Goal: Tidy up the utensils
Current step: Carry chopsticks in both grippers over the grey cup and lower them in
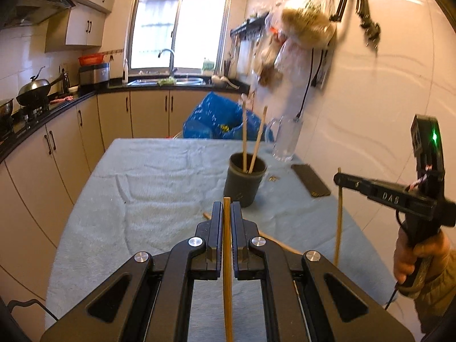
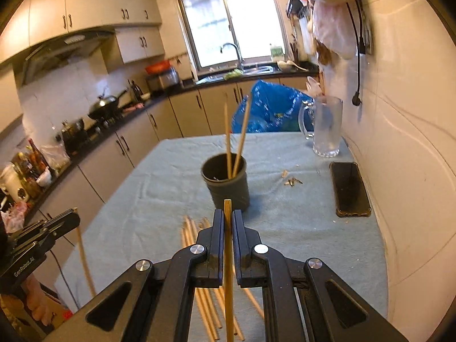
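A dark cylindrical holder [image 1: 244, 181] [image 2: 226, 181] stands on the towel-covered table and has two chopsticks [image 1: 244, 139] [image 2: 228, 142] leaning in it. My left gripper [image 1: 227, 209] is shut on one wooden chopstick [image 1: 227, 256] that stands upright between its fingers, above the table and short of the holder. My right gripper [image 2: 227, 216] is shut on another chopstick [image 2: 228, 256], also short of the holder. In the left wrist view the right gripper [image 1: 340, 178] shows at the right with its chopstick [image 1: 338, 216] hanging down. Several loose chopsticks [image 2: 205, 299] lie on the towel below the right gripper.
A black phone [image 2: 350, 189] lies near the right wall, with a glass pitcher [image 2: 326, 126] behind it. Small scraps [image 2: 292, 181] lie right of the holder. A blue bag [image 2: 268, 111] stands beyond the table's far edge. Kitchen counters [image 1: 57, 108] run along the left.
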`<state>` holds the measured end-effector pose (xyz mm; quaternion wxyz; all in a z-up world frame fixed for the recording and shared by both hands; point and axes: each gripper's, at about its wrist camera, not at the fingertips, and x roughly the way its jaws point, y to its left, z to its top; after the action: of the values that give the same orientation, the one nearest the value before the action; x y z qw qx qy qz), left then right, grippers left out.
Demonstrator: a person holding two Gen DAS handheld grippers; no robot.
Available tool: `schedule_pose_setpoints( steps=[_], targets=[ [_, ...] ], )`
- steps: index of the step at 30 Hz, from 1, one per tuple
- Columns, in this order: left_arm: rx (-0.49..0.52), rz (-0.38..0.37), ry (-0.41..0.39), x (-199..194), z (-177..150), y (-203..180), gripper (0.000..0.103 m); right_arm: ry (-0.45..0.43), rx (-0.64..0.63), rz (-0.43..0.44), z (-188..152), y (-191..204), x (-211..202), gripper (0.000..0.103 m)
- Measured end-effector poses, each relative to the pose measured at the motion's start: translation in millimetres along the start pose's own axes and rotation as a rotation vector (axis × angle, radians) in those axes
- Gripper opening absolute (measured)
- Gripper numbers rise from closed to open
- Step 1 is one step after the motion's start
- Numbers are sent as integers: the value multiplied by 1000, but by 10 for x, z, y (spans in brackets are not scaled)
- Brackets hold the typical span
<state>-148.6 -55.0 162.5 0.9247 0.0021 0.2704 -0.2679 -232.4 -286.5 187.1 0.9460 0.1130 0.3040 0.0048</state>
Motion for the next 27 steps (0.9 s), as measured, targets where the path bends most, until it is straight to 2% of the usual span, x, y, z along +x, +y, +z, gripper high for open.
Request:
schedule_pose_setpoints(
  steps=[9, 17, 23, 27],
  targets=[
    [-10, -44, -89, -187, 241, -105, 5, -88, 11, 37, 63, 82, -261, 6],
    [-24, -63, -111, 48, 662, -119, 5, -137, 26, 81, 320, 59, -263, 6],
    [-37, -78, -124, 221, 1013, -109, 5, -191, 54, 118, 671, -22, -283, 6],
    [-16, -91, -163, 223, 1325, -141, 5, -239, 79, 141, 976, -97, -318, 6]
  ],
)
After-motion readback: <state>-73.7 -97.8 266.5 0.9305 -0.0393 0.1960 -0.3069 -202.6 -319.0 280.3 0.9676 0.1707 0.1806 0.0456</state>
